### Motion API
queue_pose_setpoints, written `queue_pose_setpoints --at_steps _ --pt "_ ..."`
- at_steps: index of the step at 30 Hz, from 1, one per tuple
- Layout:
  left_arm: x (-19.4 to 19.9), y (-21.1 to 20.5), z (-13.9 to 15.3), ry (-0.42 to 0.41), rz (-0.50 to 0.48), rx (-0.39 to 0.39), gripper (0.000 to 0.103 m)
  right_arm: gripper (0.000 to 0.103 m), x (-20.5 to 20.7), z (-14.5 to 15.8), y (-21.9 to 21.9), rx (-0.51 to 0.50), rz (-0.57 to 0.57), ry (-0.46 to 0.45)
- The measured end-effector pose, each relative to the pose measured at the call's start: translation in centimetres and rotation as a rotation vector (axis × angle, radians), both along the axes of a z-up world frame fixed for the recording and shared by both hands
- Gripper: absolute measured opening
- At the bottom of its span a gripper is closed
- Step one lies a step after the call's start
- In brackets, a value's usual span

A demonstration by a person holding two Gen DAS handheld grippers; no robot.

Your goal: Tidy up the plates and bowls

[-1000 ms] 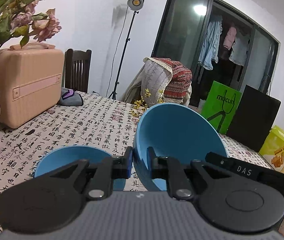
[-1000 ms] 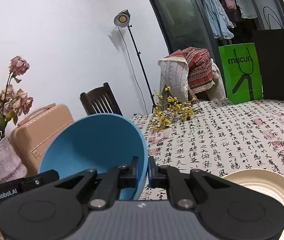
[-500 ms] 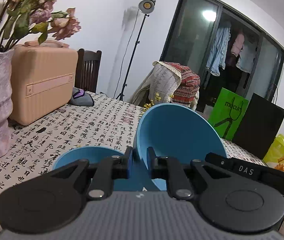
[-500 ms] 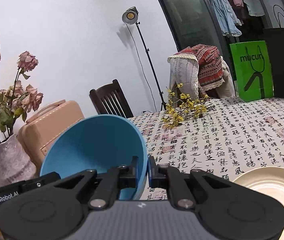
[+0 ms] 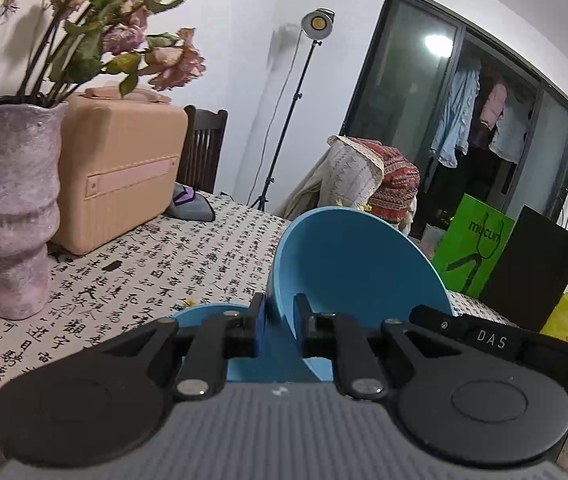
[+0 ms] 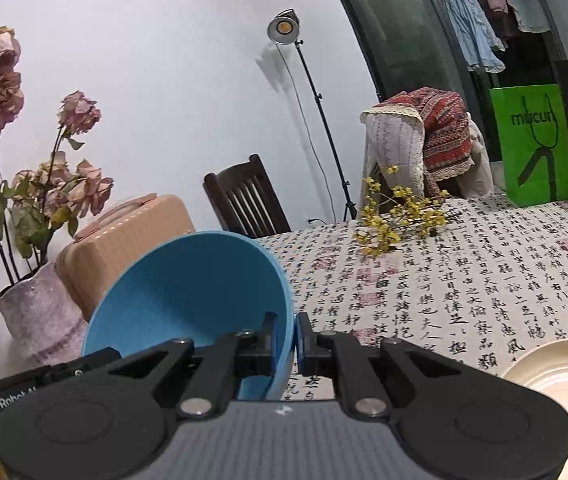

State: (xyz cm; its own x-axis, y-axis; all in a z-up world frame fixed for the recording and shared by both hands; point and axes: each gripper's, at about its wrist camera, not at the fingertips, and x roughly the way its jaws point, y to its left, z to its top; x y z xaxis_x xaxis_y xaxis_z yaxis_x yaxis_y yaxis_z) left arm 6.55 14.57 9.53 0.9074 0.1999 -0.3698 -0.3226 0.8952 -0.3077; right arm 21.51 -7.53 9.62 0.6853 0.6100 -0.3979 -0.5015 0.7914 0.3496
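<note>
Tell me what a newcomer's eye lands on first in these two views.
First, the tilted blue bowl, its rim pinched from both sides: the left hand-held gripper and the right hand-held gripper each clamp it. A second blue bowl sits on the table just below it. Then the vase of dried roses at the left edge, and the cream plate at the lower right.

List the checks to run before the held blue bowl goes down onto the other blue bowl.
1. Grip of left tongs on held bowl rim: ok.
2. Grip of right tongs on the opposite rim: ok.
3. The second bowl open side up: ok.
4. The held bowl level: not ok, steeply tilted.
5. The held bowl centred over second bowl: cannot tell.
6. The cream plate apart from both bowls: ok.
</note>
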Motion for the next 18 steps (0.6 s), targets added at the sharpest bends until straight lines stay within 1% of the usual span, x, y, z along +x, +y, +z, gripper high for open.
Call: queue_pose_setpoints --at_steps 8,18 --pt "-0.9 1.1 0.1 -0.007 0.029 -0.007 0.014 0.009 -0.1 0.1 1.4 -0.001 0.030 0.004" --pt "-1.5 2.3 -0.7 0.009 0.053 -0.014 0.014 0.009 -0.2 -0.2 2.9 -0.001 0.061 0.012"
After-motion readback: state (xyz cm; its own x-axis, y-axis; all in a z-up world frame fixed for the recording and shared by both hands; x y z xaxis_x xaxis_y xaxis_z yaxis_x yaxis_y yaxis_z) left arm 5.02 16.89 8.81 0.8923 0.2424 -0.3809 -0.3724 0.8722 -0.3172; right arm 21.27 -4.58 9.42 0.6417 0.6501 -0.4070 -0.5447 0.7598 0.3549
